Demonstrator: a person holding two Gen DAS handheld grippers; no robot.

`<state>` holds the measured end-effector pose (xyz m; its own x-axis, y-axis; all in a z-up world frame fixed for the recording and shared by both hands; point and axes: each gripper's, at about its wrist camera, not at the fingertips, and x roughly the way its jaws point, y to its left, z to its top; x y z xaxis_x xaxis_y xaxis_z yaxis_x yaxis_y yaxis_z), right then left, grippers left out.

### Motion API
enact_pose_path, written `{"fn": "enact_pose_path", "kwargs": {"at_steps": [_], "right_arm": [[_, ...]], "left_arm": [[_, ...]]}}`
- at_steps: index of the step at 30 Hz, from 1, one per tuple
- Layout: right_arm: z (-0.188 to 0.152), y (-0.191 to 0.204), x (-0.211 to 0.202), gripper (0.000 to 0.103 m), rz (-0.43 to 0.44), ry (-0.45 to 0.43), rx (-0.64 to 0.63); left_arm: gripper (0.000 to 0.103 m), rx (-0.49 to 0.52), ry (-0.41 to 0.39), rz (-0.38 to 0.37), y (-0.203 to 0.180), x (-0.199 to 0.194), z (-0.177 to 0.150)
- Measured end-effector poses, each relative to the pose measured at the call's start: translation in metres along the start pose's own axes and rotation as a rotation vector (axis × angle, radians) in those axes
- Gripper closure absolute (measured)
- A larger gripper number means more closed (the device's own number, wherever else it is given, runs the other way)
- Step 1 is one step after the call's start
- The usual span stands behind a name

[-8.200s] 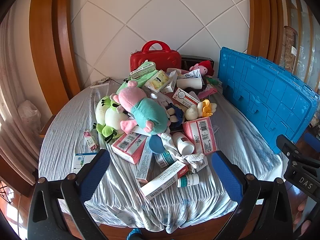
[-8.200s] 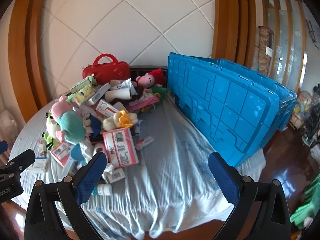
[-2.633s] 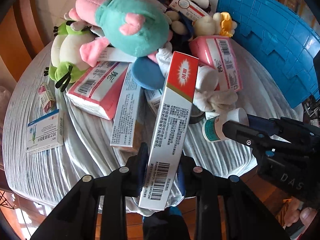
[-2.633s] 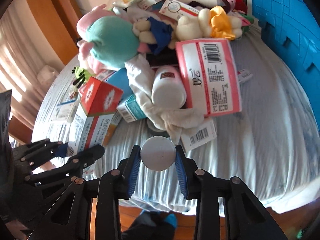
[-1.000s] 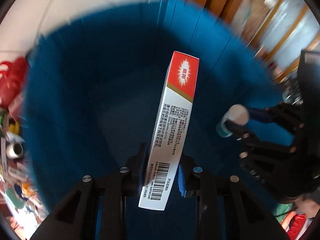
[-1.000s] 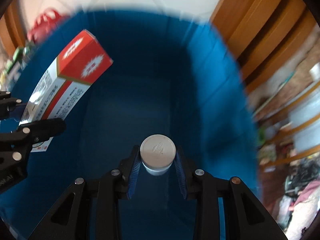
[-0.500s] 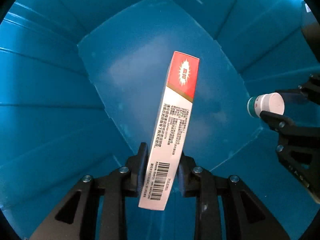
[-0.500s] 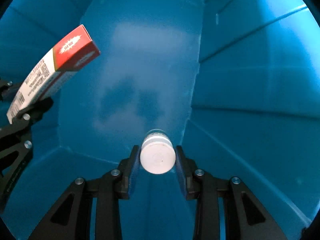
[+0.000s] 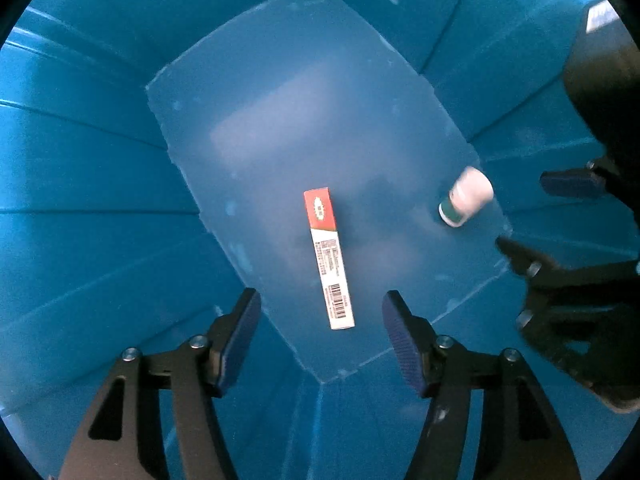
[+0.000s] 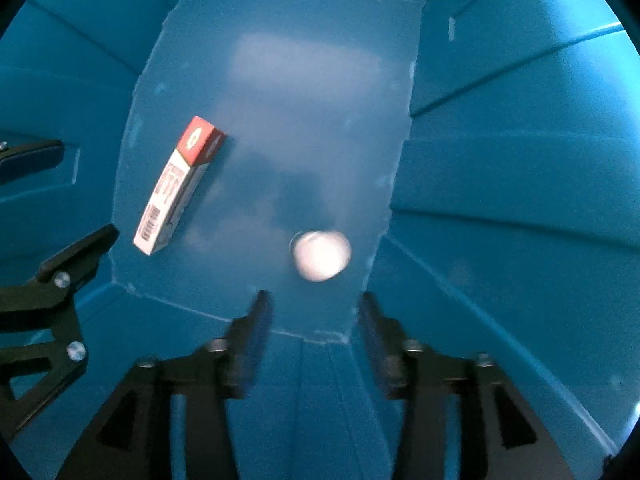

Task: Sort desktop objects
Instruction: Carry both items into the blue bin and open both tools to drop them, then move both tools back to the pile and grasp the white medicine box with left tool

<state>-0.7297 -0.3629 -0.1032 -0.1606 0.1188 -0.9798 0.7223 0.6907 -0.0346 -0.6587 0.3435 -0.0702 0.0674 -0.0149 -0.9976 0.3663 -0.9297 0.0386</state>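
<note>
Both grippers point down into the blue crate [image 9: 100,184] [image 10: 500,160]. The long red-and-white box [image 9: 329,258] [image 10: 178,186] is down near the crate floor, free of my left gripper [image 9: 320,328], whose jaws are opening with nothing between the pads. The small white bottle with a green label [image 9: 464,200] [image 10: 321,256] is blurred below my right gripper [image 10: 312,320]; its jaws are opening too and hold nothing. In the left wrist view the right gripper [image 9: 532,220] shows at the right edge. The left gripper [image 10: 68,196] shows at the left edge of the right wrist view.
The crate's ribbed blue walls [image 9: 460,40] [image 10: 80,40] close in on every side. Its pale floor [image 9: 304,120] [image 10: 300,80] holds only the box and the bottle.
Both grippers have opened. The box has left the left gripper and the bottle the right gripper, and both have dropped toward the crate floor.
</note>
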Motion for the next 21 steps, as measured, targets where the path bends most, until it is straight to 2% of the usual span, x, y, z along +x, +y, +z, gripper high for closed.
{"fn": "enact_pose_path", "kwargs": {"at_steps": [1, 5, 7, 11, 12, 15, 18, 21], "right_arm": [[-0.001, 0.0, -0.005, 0.032, -0.007, -0.009, 0.005], [-0.007, -0.001, -0.038, 0.027, -0.005, -0.082, 0.031], [-0.014, 0.0, -0.059, 0.019, 0.004, -0.133, 0.049], [-0.026, 0.003, -0.099, 0.013, 0.0, -0.236, 0.079], [-0.032, 0.007, -0.112, 0.009, -0.002, -0.264, 0.086], [-0.044, 0.021, -0.142, 0.005, -0.025, -0.332, 0.081], [-0.052, 0.04, -0.159, 0.001, -0.029, -0.387, 0.086], [-0.063, 0.067, -0.187, 0.0, -0.047, -0.457, 0.09]], "left_arm": [[0.041, -0.007, -0.01, -0.01, 0.0, -0.008, -0.001], [0.041, -0.026, -0.076, -0.059, 0.008, -0.044, -0.008], [0.041, -0.038, -0.113, -0.08, 0.012, -0.064, -0.016], [0.04, -0.071, -0.197, -0.121, 0.026, -0.104, -0.041], [0.04, -0.078, -0.222, -0.123, 0.029, -0.113, -0.048], [0.04, -0.081, -0.331, -0.109, 0.04, -0.146, -0.074], [0.034, -0.118, -0.432, -0.106, 0.06, -0.17, -0.103], [0.031, -0.158, -0.572, -0.06, 0.086, -0.194, -0.14]]}}
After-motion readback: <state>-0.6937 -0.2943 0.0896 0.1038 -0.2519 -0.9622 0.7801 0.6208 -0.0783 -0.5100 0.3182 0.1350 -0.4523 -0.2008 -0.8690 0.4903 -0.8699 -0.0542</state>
